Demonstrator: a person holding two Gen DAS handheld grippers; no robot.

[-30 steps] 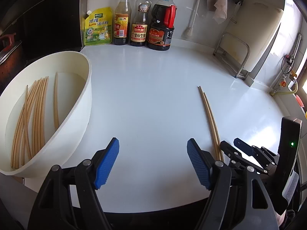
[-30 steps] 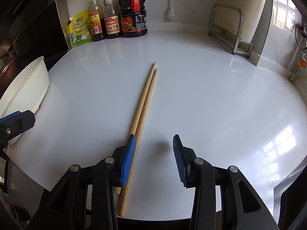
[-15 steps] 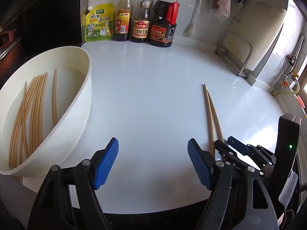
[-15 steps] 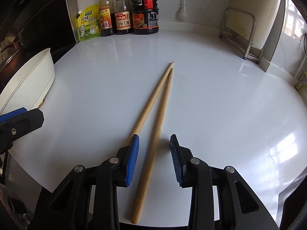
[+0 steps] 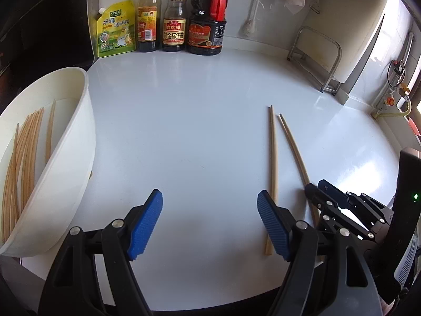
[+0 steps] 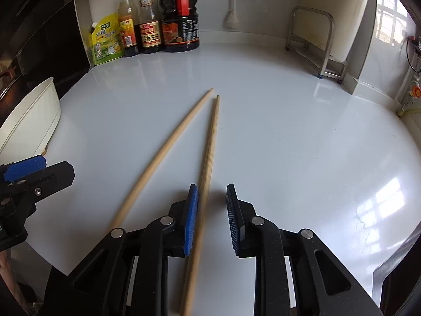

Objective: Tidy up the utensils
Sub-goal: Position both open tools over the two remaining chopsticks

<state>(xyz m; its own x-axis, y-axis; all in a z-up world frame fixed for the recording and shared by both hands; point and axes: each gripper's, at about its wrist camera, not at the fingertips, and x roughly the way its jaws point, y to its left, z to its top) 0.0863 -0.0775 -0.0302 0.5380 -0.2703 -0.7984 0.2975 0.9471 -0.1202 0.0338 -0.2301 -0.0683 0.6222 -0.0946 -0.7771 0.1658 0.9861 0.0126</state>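
Nearest, in the right wrist view, the right gripper [image 6: 211, 217] is set low over the white surface [image 6: 289, 131] with its fingers [image 6: 191, 218] closing. One wooden chopstick [image 6: 208, 163] is seen between them, hard against the left-hand finger, while a clear gap is left to the right-hand finger [image 6: 233, 218]; the chopstick is therefore not yet clamped. Its long axis is laid almost straight along the line of the fingers, its thick end passing back beneath the gripper and its tip pointing away toward the bottles.

Just outside the left-hand finger, the second chopstick [image 6: 163, 152] is found, slanting off to the left so that the two tips lie close together far ahead while the near ends are spread apart. It is judged that only the first chopstick is caught by the closing fingers.

The left gripper [image 5: 209, 222] is held with its fingers well apart and nothing between them; the second chopstick [image 5: 273, 163] lies just outside its right-hand finger [image 5: 272, 226]. Well to its left, the white tub [image 5: 79, 158] with the collected chopsticks [image 5: 23, 158] is seen.

Farthest, the sauce bottles [image 6: 158, 21] stand at the wall.
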